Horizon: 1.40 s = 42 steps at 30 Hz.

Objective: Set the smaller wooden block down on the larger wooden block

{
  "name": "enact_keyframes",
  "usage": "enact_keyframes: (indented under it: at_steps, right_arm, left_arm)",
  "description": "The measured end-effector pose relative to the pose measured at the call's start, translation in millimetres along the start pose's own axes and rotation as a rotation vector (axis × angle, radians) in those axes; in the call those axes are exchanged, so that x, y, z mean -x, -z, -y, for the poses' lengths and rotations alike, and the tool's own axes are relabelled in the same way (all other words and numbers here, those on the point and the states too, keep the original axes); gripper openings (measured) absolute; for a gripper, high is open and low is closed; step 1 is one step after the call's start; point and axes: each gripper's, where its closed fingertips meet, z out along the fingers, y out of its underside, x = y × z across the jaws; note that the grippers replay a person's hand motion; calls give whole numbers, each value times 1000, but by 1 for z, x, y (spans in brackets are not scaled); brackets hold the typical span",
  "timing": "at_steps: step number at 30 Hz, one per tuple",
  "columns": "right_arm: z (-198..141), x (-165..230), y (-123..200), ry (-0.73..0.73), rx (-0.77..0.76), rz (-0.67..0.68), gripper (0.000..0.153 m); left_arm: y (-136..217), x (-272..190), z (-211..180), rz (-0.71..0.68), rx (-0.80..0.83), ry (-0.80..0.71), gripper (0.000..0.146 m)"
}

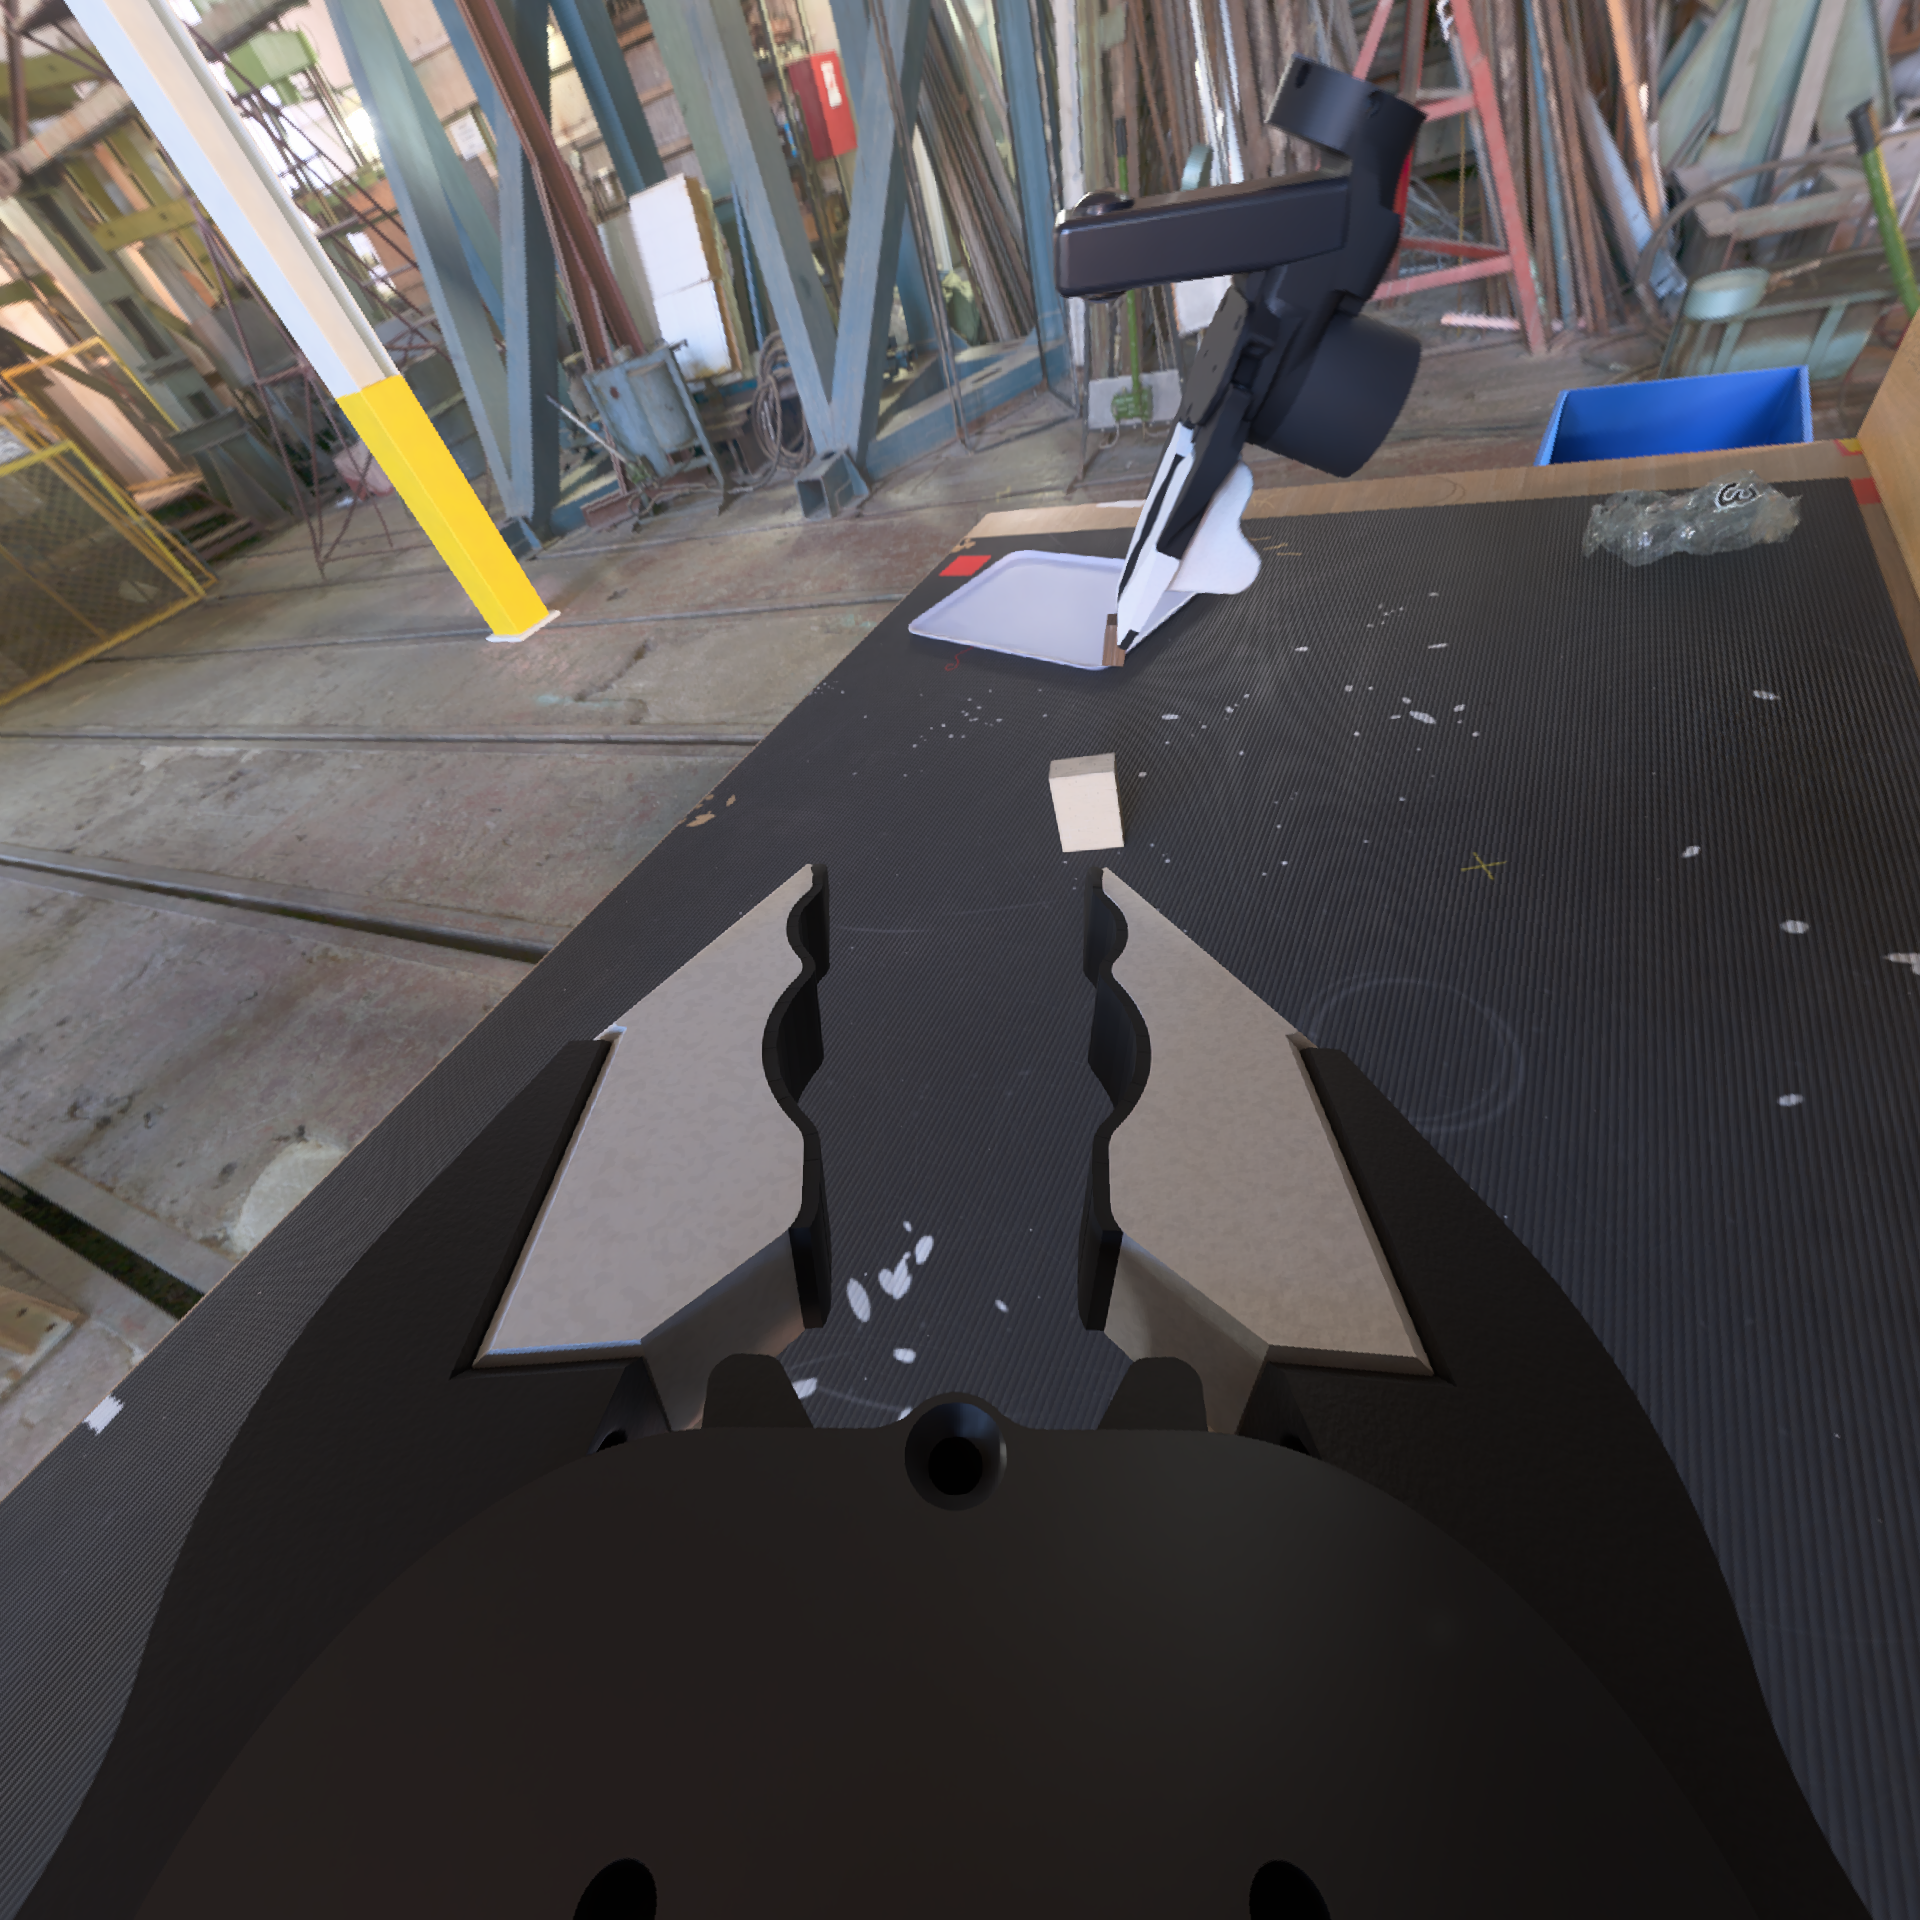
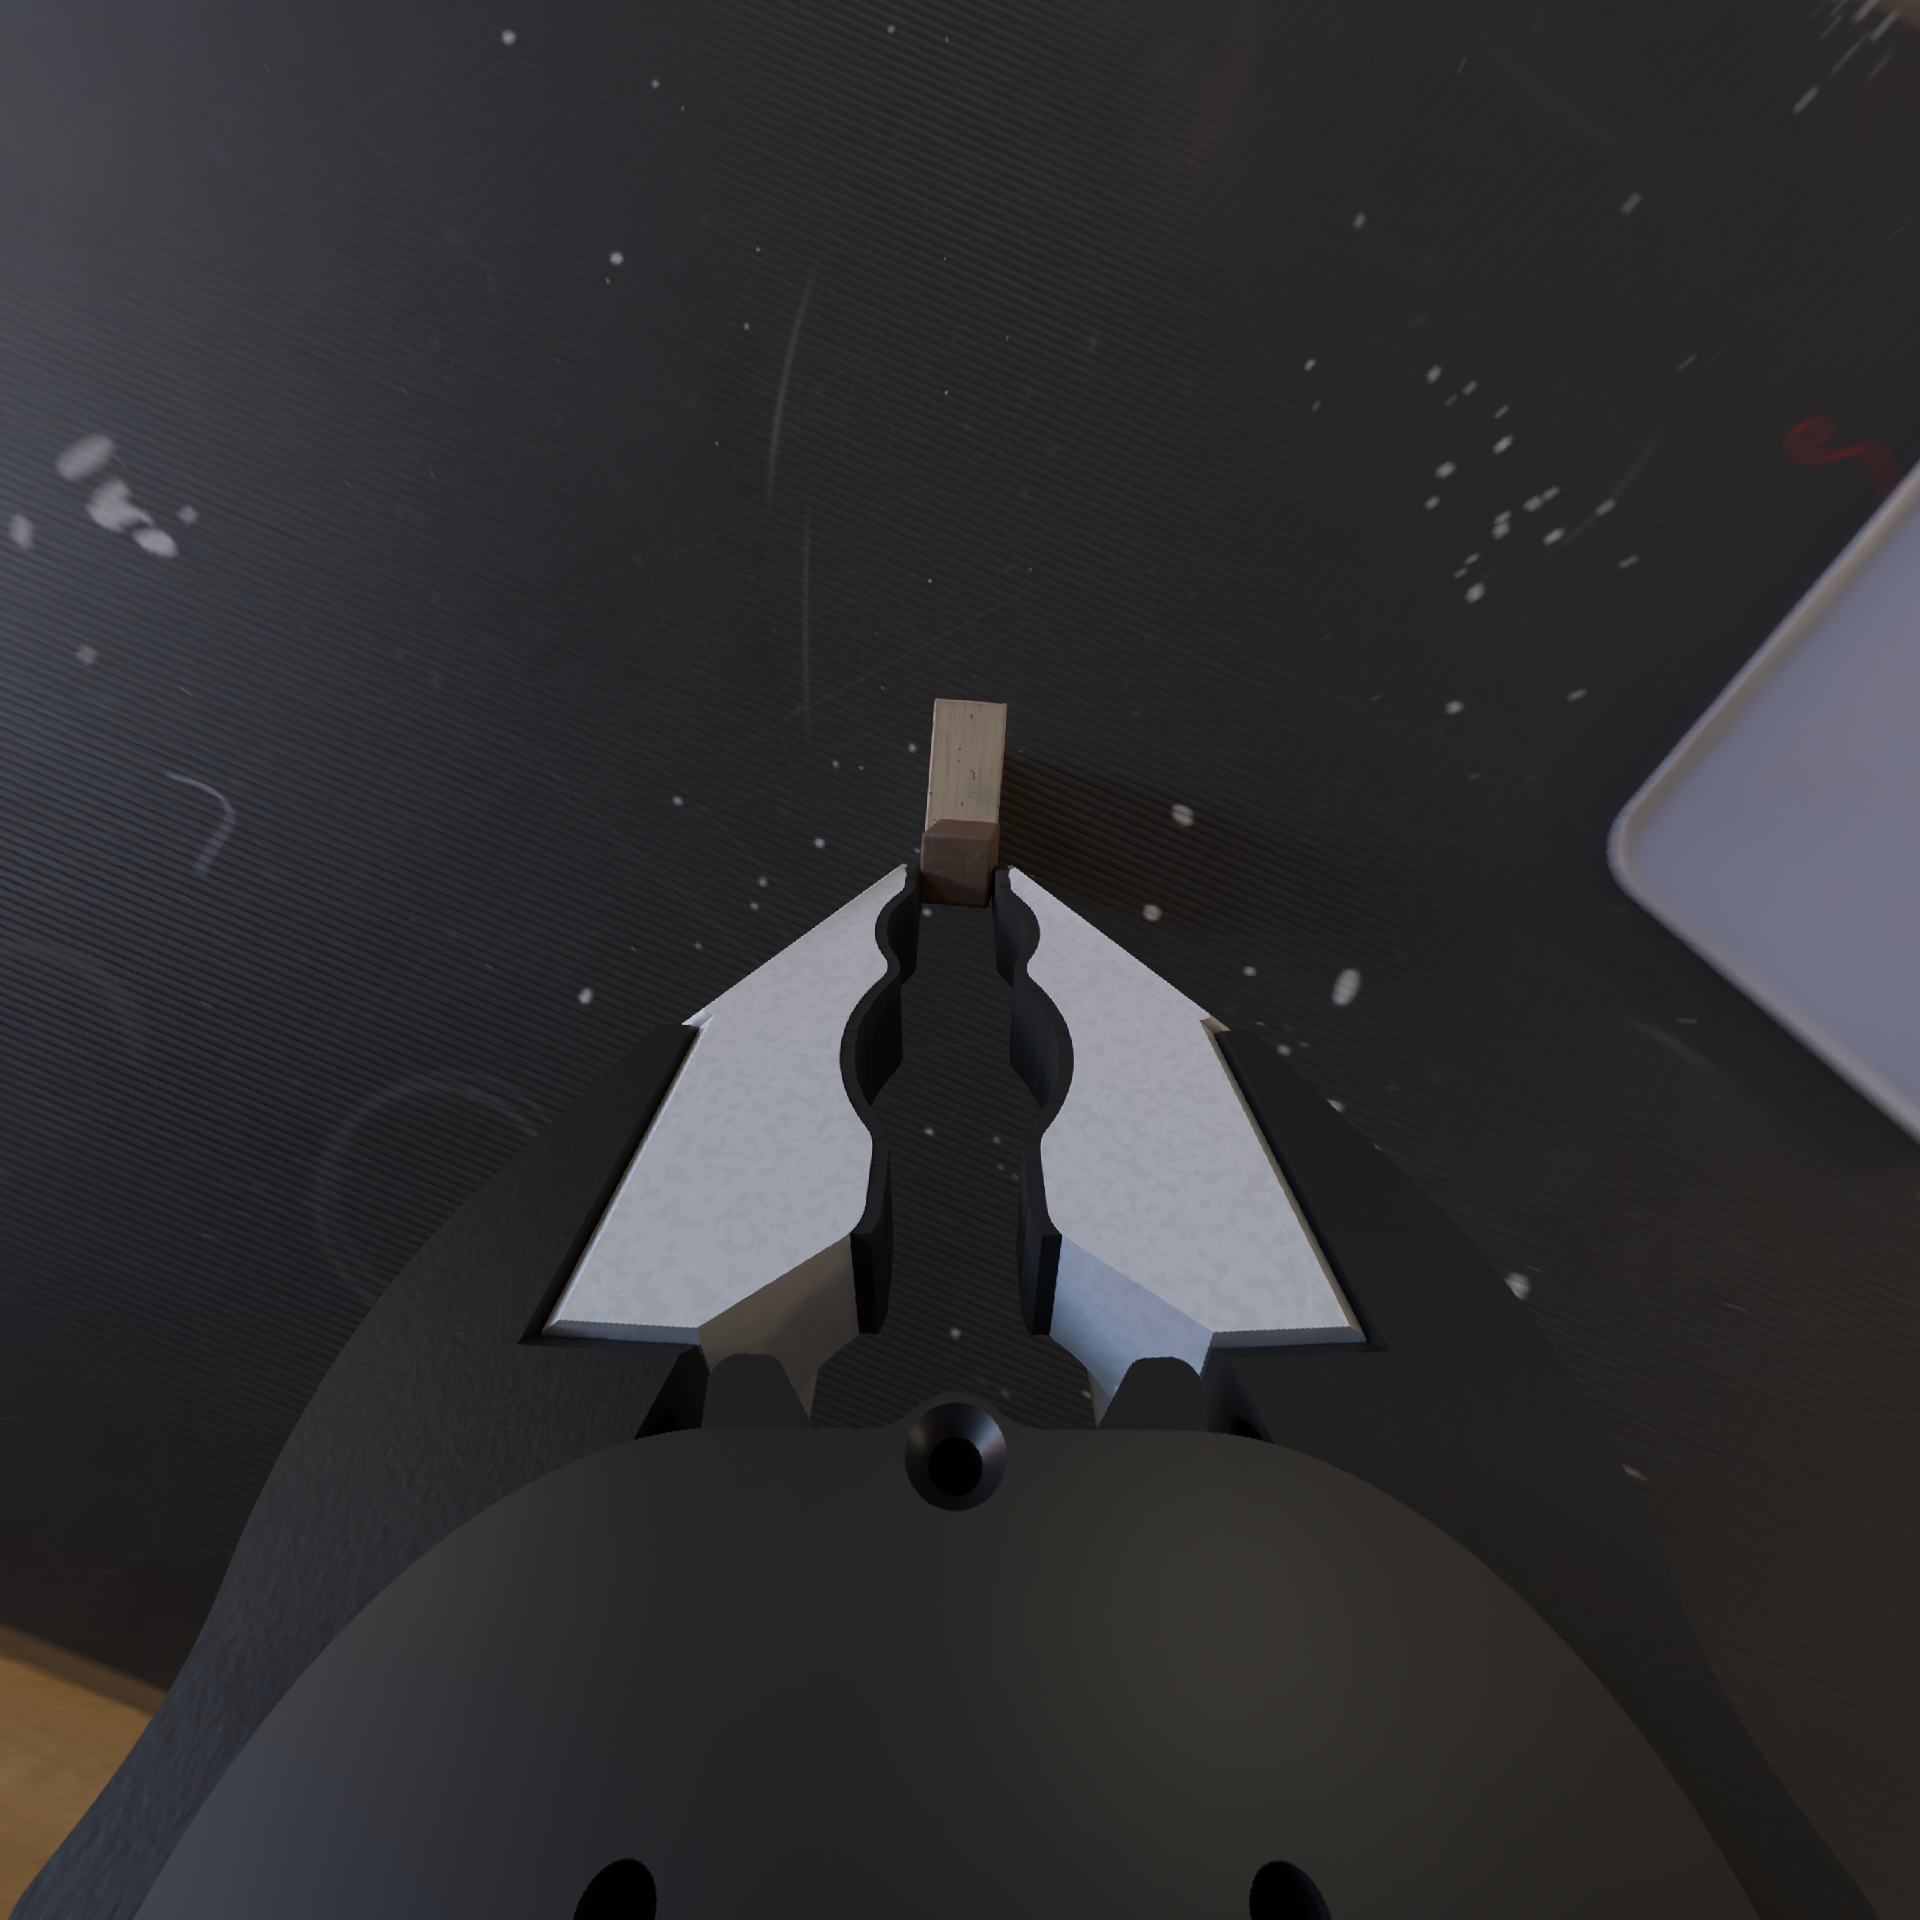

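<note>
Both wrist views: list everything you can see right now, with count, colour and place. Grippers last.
Larger wooden block: one, pale, standing on the mat ahead of the left gripper.
Smaller wooden block: one, dark brown, pinched at the right gripper's fingertips, off the mat.
Tray: one, white, flat on the mat's far-left corner.
Mat: one, black with white specks, covering the table.
Crumpled plastic wrap: one, clear, far right of the mat.
Bin: one, blue, beyond the table.
Red patch: one, on the mat by the tray's far corner.
Pillar: one, white over yellow, on the floor to the left.
Left gripper: one, black with pale fingers, open, holding nothing.
Right gripper: one, same make, shut on the smaller block.
</note>
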Motion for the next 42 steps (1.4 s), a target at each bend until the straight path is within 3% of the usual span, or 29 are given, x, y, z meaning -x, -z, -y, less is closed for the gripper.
enact_keyframes:
  at_steps: [4, 9, 16, 22, 30, 35, 39, 42]
  right_arm:
    - [5, -12, -15, -143, -29, 73, 13]
    - [25, -4, -13, -199, -104, 76, 13]
    - [7, 9, -44, -40, 128, 54, 13]
    - [3, 0, -61, 70, 160, 40, 13]
    - [-12, 1, -74, -216, 228, 156, 15]
    - [-23, -1, -62, -279, 291, 75, 18]
    - [-29, -2, -52, -232, 359, -82, 28]
    - [-29, 5, -49, -195, 370, -60, 31]
  left_arm:
    - [-3, -3, -3, -10, 21, -7, 49]
    - [-8, -8, -5, -29, 37, -9, 49]
    - [-15, -16, -13, -51, 91, -43, 48]
    - [-18, -18, -18, -62, 116, -52, 48]
    - [-21, -19, -26, -76, 162, -43, 47]
    - [-23, -21, -31, -87, 193, -40, 47]
    - [-23, -21, -34, -90, 211, -32, 47]
    - [-21, -20, -34, -85, 217, -23, 47]
